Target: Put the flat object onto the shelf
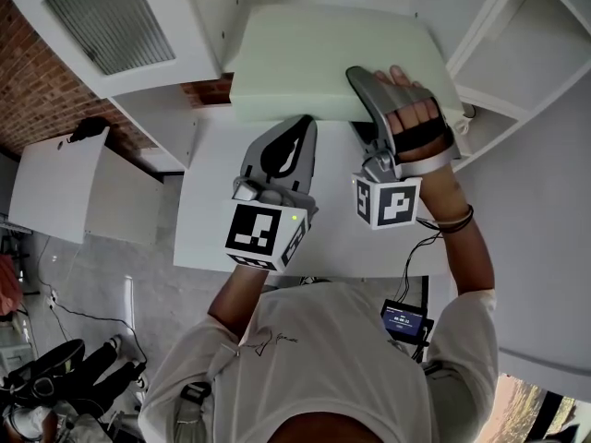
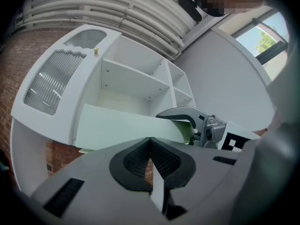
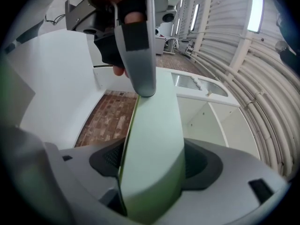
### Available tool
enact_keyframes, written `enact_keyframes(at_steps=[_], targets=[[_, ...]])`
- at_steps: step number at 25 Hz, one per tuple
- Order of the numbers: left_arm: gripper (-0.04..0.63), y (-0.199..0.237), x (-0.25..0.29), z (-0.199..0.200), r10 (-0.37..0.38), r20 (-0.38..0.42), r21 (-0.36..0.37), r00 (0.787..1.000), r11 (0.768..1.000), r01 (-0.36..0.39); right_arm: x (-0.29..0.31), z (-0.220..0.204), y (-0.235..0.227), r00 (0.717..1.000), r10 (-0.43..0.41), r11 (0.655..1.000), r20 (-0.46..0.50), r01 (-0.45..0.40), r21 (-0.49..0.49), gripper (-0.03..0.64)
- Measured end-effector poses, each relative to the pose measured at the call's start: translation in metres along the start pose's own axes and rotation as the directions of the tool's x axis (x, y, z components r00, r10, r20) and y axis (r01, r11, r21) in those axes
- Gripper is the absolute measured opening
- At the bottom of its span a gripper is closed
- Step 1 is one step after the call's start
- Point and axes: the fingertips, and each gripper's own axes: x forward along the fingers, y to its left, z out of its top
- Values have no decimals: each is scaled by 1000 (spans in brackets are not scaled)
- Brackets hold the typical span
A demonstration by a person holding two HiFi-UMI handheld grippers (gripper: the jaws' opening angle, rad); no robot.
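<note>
The flat object is a thick pale green foam slab (image 1: 332, 58), held about level in front of the white cabinet's open shelves (image 2: 136, 76). My right gripper (image 1: 358, 79) has it by the right end: one jaw lies over the top, the other is hidden underneath. In the right gripper view the slab (image 3: 152, 139) fills the gap between both pads. My left gripper (image 1: 294, 127) is shut with nothing in it, and its tip sits at the slab's near edge. In the left gripper view the slab (image 2: 122, 125) spans the lower cabinet opening, so whether it rests on a shelf is hidden.
The cabinet's ribbed-glass door (image 2: 51, 83) stands swung open at the left. A white ledge (image 1: 212, 238) lies under my arms, and a white box (image 1: 65, 192) sits lower left. A brick wall (image 2: 18, 46) runs behind. Cables and a small device (image 1: 404, 319) hang at my waist.
</note>
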Motion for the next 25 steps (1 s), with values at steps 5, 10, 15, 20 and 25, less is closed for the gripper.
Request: enact_keyframes(at_steps=[5, 10, 15, 20, 25], targets=[[12, 4, 7, -3, 10, -11, -3, 1000, 1000, -10, -6, -1, 1, 1000, 3, 1000, 25, -3, 19, 316], [12, 6, 11, -3, 12, -8, -4, 1000, 1000, -12, -14, 0, -2, 999, 10, 998, 41, -12, 56, 316], [14, 11, 16, -7, 13, -19, -6, 1000, 1000, -13, -31, 11, -2, 995, 34, 989, 97, -48, 143, 314], [12, 13, 19, -7, 7, -15, -9, 1000, 1000, -8, -42, 6, -2, 995, 34, 976, 93, -53, 212, 314], [12, 14, 19, -6, -2, -12, -14, 1000, 1000, 2, -48, -6, -4, 999, 8, 964, 51, -21, 264, 257]])
